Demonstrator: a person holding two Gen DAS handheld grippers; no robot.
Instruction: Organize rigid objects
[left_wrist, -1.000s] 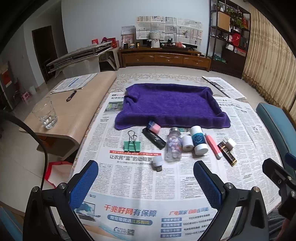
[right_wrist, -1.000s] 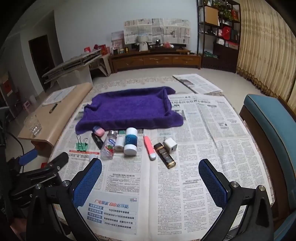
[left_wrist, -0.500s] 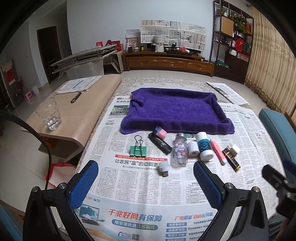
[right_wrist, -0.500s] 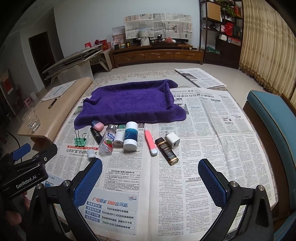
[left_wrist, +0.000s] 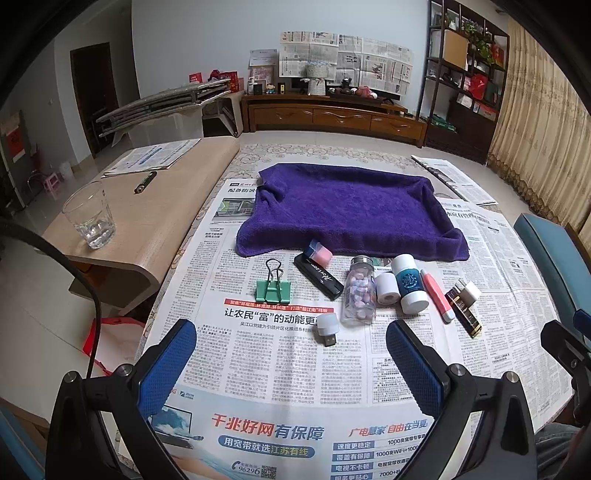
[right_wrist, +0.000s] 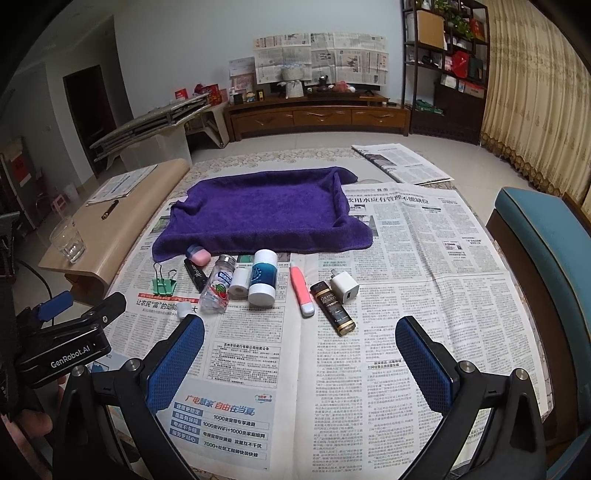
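Note:
A row of small objects lies on newspaper in front of a purple towel (left_wrist: 347, 210) (right_wrist: 266, 210): a green binder clip (left_wrist: 273, 288), a black stick (left_wrist: 319, 276), a pink eraser (left_wrist: 318, 253), a clear pill bottle (left_wrist: 358, 293), a white roll (left_wrist: 387, 288), a teal-and-white bottle (left_wrist: 409, 284), a pink tube (right_wrist: 302, 290), a dark brown bar (right_wrist: 333, 307), a white charger (right_wrist: 344, 286) and a small white USB light (left_wrist: 327, 326). My left gripper (left_wrist: 290, 363) is open and empty, short of the row. My right gripper (right_wrist: 299, 363) is open and empty, also short of it.
A low wooden table (left_wrist: 155, 218) on the left holds a drinking glass (left_wrist: 89, 218), a pen and papers. A teal seat (right_wrist: 546, 266) borders the right side. The left gripper's body (right_wrist: 70, 339) shows at the lower left of the right wrist view.
Both grippers have pulled back and risen a little; the row of objects looks slightly farther away. Nothing on the newspaper has moved. Both stay open.

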